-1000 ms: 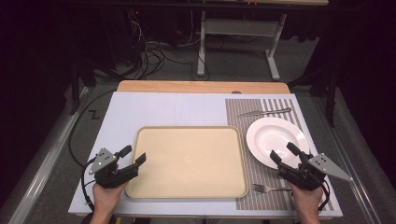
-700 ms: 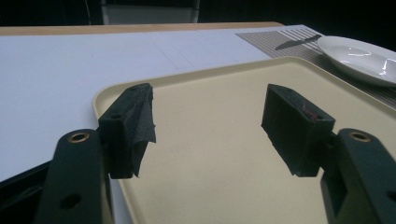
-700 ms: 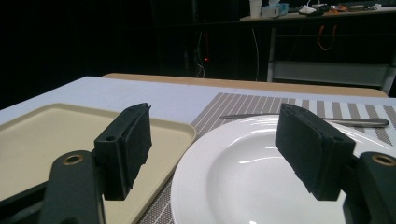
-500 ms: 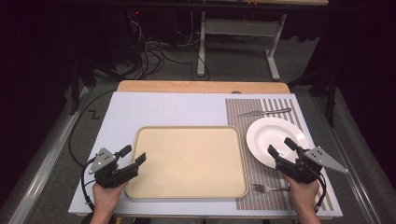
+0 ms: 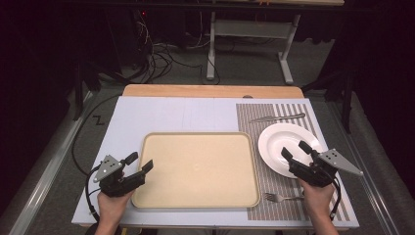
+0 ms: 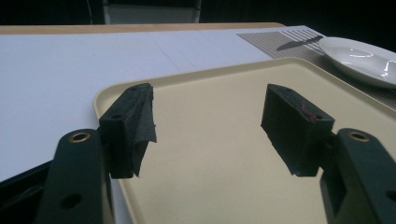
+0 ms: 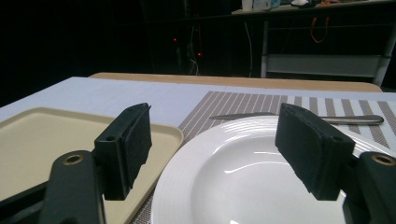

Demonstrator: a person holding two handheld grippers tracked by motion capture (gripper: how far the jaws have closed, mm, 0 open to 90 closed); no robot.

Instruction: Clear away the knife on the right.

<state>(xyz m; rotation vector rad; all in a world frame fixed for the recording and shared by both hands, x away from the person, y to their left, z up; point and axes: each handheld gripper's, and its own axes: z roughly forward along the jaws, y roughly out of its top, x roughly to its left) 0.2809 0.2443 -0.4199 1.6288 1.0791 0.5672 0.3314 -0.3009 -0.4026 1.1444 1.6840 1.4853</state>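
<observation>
Got both jaws spread wide, nothing held: left gripper (image 5: 138,164) parked at the tray (image 5: 195,169) edge, right gripper (image 5: 296,154) over the plate (image 5: 279,139) rim, probably lining up a grab.

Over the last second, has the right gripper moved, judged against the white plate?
Yes. The right gripper has crept forward and left; its open jaws now overlap the white plate's near rim.
</observation>
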